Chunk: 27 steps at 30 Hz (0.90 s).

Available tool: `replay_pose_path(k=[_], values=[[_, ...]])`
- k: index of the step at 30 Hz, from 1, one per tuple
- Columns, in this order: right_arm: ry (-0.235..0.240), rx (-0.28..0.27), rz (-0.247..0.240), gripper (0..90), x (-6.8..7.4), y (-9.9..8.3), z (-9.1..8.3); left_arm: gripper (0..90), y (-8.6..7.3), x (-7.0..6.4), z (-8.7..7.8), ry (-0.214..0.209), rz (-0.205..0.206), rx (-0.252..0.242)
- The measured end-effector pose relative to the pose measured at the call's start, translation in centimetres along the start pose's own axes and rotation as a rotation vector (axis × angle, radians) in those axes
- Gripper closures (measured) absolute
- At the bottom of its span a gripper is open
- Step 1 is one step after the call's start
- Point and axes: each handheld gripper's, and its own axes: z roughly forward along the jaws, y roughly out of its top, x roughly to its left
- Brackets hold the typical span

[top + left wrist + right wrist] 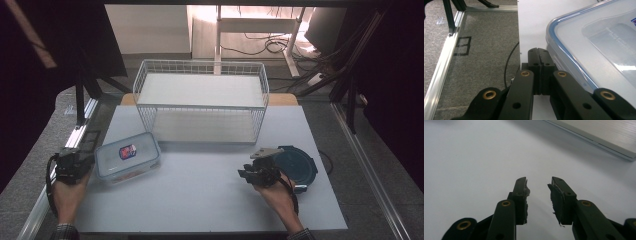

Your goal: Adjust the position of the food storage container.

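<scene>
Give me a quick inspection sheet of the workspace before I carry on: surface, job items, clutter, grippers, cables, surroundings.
Surface: pale mat on the table, bare in the middle.
Job's things: clear box with blue-rimmed lid, shut, at front left; white wire rack, both shelves bare, at the back; round dark lid at front right.
Clutter: nothing seen.
Grippers: left gripper jaws shut on nothing, just beside the box's wall; right gripper jaws open, empty, over bare mat, near the round lid.
Cables: a black cable runs off the mat edge at left; loose cables on the floor beyond the table.
Surroundings: grey carpet, metal rails at both sides, dark curtains, white desk legs behind.
</scene>
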Motion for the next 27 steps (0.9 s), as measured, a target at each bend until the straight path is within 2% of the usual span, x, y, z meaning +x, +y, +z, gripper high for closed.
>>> replay_pose_path(k=[1,3,7,8,9,10,11,13,16,19,21,22,24,25,27], values=[[0.002,0.005,0.001,66.5,0.1,0.0,0.1,90.0,0.2,0.2,0.2,-0.01,-0.009,-0.006],[0.006,0.017,-0.008,66.6,0.2,0.0,0.4,90.0,0.6,0.3,0.8,0.021,0.002,-0.008],[0.004,0.02,-0.008,66.7,0.2,-0.1,0.4,90.0,1.2,0.7,2.0,0.012,-0.011,-0.002],[0.006,0.016,-0.003,66.7,0.2,-0.1,0.3,90.0,1.2,0.6,2.3,-0.03,-0.014,-0.005],[0.006,0.016,-0.003,66.7,0.2,-0.1,0.3,90.0,1.2,0.6,2.3,-0.03,-0.014,-0.005],[0.006,0.015,0.0,66.7,0.1,-0.1,0.3,90.0,1.2,0.5,2.3,-0.083,-0.018,-0.015],[0.008,0.014,0.004,66.8,0.0,-0.1,0.4,90.0,1.3,0.0,2.3,-0.107,-0.004,-0.016],[0.014,0.014,0.006,67.0,0.1,-0.1,0.5,90.0,1.8,-1.6,2.4,-0.1,0.065,0.004],[0.017,0.014,0.002,67.7,0.3,0.0,0.4,90.0,2.1,-3.7,2.9,-0.142,0.109,0.02],[0.02,0.006,0.002,70.4,0.3,0.0,0.4,90.0,2.4,-5.6,3.4,-0.164,0.137,0.029],[0.023,-0.001,0.007,76.4,0.1,0.1,0.3,90.0,2.5,-6.7,3.8,-0.194,0.145,0.033],[0.024,-0.008,0.001,79.0,0.0,0.2,0.4,90.0,2.6,-7.8,4.1,-0.214,0.156,0.035],[0.029,-0.02,0.005,83.4,0.0,0.4,0.5,90.0,2.8,-8.9,4.5,-0.24,0.165,0.037],[0.029,-0.02,0.005,83.4,0.0,0.4,0.5,90.0,2.8,-8.9,4.5,-0.24,0.165,0.037],[0.031,-0.03,0.002,88.0,0.1,0.8,1.0,90.0,2.9,-10.1,4.9,-0.26,0.182,0.044]])
